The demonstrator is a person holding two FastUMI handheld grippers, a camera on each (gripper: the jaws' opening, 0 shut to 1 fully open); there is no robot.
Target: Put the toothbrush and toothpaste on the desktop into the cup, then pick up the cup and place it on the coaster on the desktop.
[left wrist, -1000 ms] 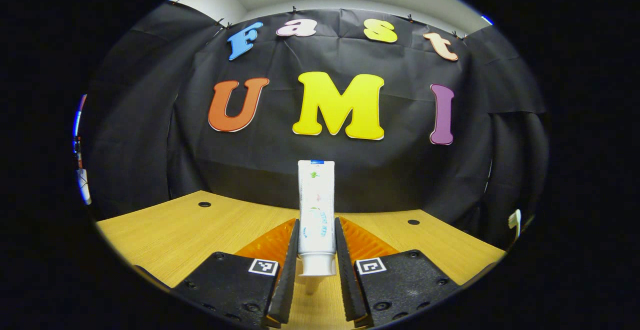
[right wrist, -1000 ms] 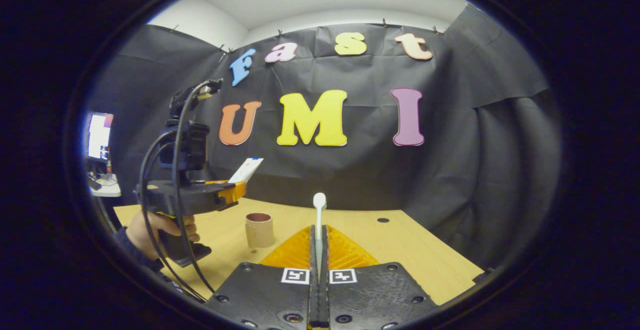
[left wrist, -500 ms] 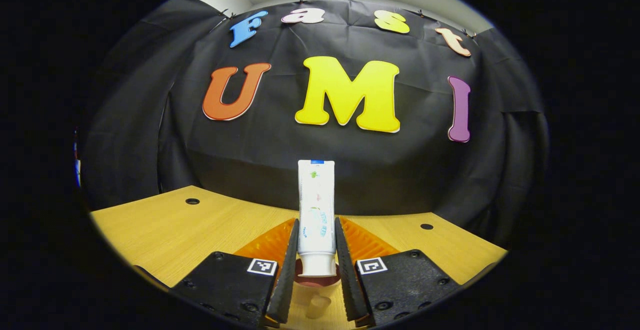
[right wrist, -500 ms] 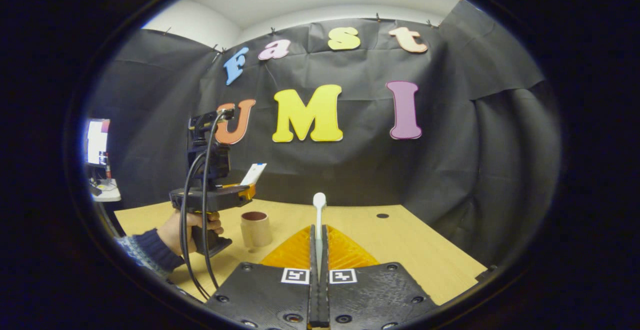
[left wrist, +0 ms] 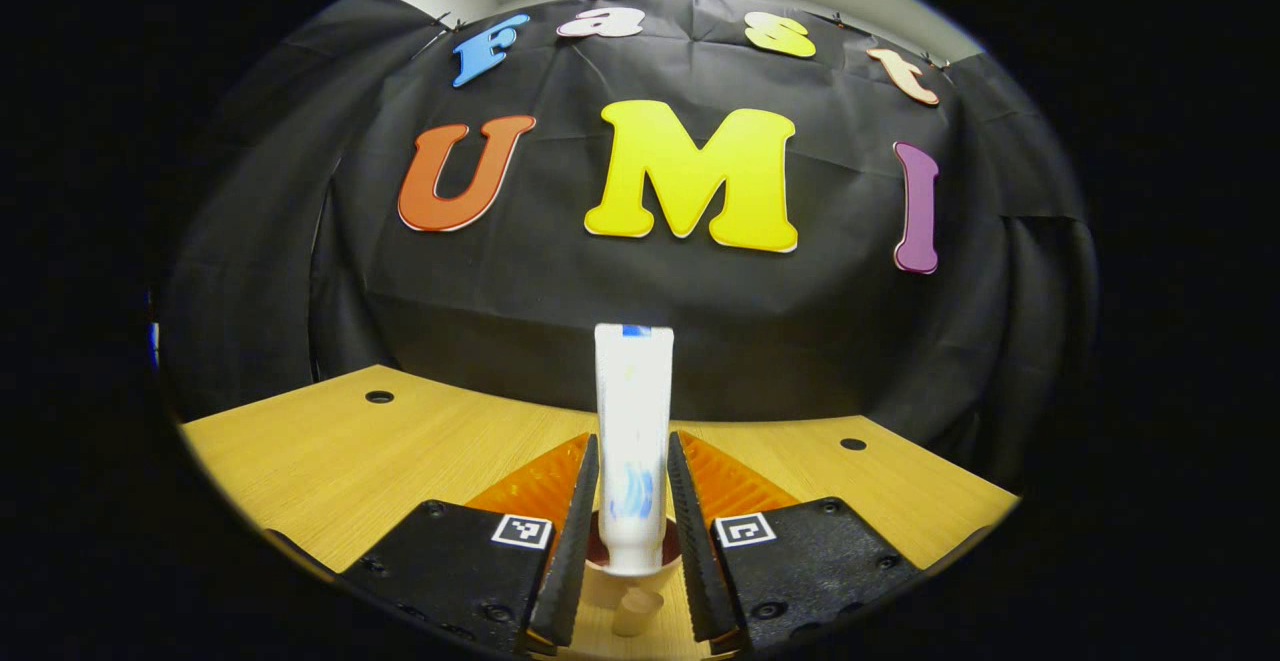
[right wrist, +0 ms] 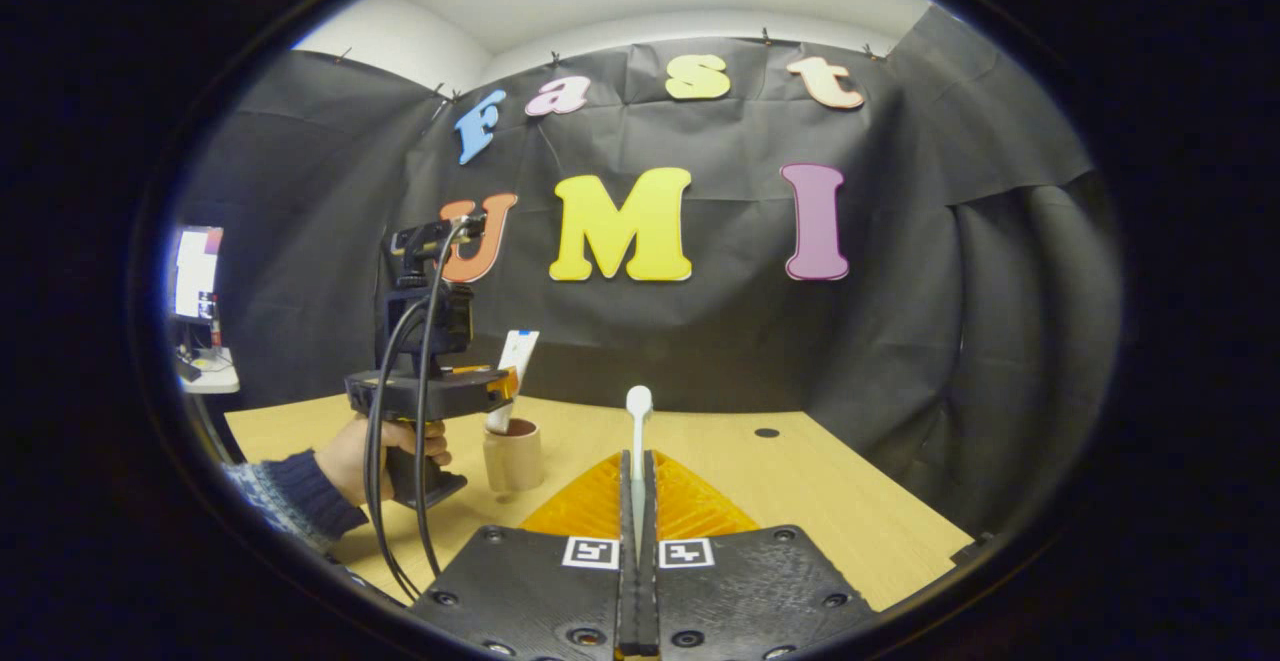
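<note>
In the left gripper view my left gripper is shut on a white toothpaste tube. The tube stands upright, looks blurred, and its cap end hangs inside the mouth of a tan cup directly below. In the right gripper view the left gripper hovers just above the cup, and the toothpaste dips into it. My right gripper is shut on a white toothbrush, which points up and away over the wooden desktop.
A person's hand in a knitted sleeve holds the left gripper, with black cables hanging from it. The desktop has round cable holes near the back. A lit monitor stands far left beyond the booth.
The left gripper moved over the cup and came down. The toothpaste tipped more upright and its cap end entered the cup's mouth. The right gripper stayed still with the toothbrush.
</note>
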